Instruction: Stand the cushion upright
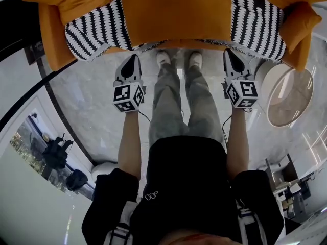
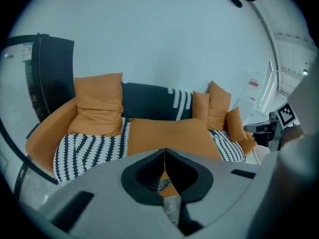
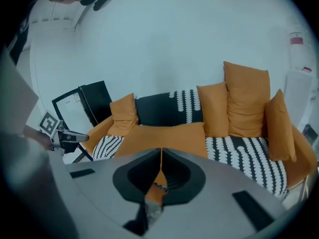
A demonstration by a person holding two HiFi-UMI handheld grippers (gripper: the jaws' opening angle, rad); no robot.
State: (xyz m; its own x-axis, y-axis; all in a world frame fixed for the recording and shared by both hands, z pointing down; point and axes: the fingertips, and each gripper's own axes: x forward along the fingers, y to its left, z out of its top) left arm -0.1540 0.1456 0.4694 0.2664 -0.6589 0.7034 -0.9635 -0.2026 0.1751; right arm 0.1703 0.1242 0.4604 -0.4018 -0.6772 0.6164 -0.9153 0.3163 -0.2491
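A large orange cushion (image 1: 173, 14) lies flat across the middle of the sofa seat, between two black-and-white patterned seat pads (image 1: 94, 29). In the left gripper view the cushion (image 2: 167, 136) sits straight ahead; the right gripper view shows the same cushion (image 3: 167, 138) just beyond the jaws. My left gripper (image 1: 132, 65) hangs over the floor just short of the sofa's front edge, shut and empty. My right gripper (image 1: 232, 60) is level with it at the other side, also shut with nothing held. Neither touches the cushion.
Other orange cushions stand upright against the sofa back (image 2: 98, 103) (image 3: 244, 103). The person's legs and shoes (image 1: 176, 60) stand between the grippers on the marble floor. A round side table (image 1: 290, 96) is at the right, and a black cabinet (image 2: 52, 78) is left of the sofa.
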